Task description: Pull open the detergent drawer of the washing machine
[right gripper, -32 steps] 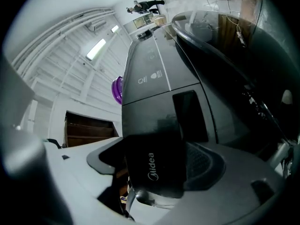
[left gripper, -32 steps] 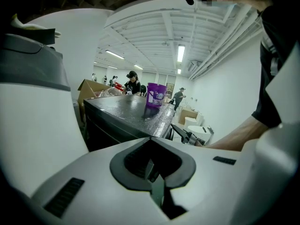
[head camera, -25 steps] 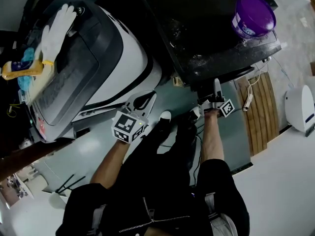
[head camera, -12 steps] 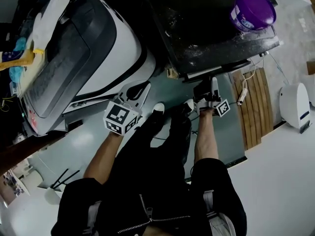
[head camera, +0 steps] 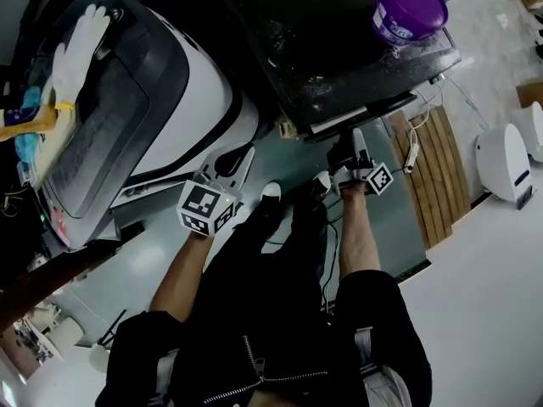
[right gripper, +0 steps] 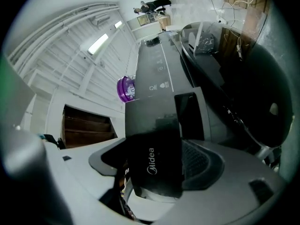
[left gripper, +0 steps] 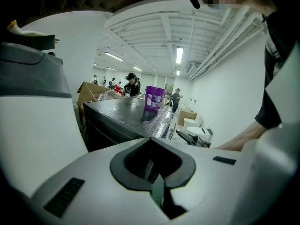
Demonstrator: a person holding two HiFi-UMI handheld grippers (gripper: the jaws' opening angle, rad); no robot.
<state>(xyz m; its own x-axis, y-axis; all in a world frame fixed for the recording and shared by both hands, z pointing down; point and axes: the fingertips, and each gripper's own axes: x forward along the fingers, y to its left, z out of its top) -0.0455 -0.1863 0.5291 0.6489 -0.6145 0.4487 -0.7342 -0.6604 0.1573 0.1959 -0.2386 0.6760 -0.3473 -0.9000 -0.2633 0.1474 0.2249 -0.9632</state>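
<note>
Jaws on our right gripper stand spread and have just been opening. The front of the detergent drawer sits between them, with a sliver of gap at each pad, so we read it as let go, not clamped. Jaws on our left gripper are pressed together with nothing in them, low beside the white machine; no part in this.

Step in hand, as we judge it: the drawer looks partly drawn out of the washing machine, a pale tray showing under its black face. To finish well:
- close squarely on both side edges of the face, or hook under its lower lip
- draw straight back along the drawer's own line
- no twisting, no lifting; a skewed pull likely binds the tray in its slot
- go slow near the end stop

Position: the drawer face fills the lower centre of the right gripper view, between the two pads, logo side toward the camera. In the head view we cannot pick it out; it would lie under the machine's front edge, upper centre of the frame, by the jaw tips. Purple tub stands on the machine's wet top, well apart.
</note>
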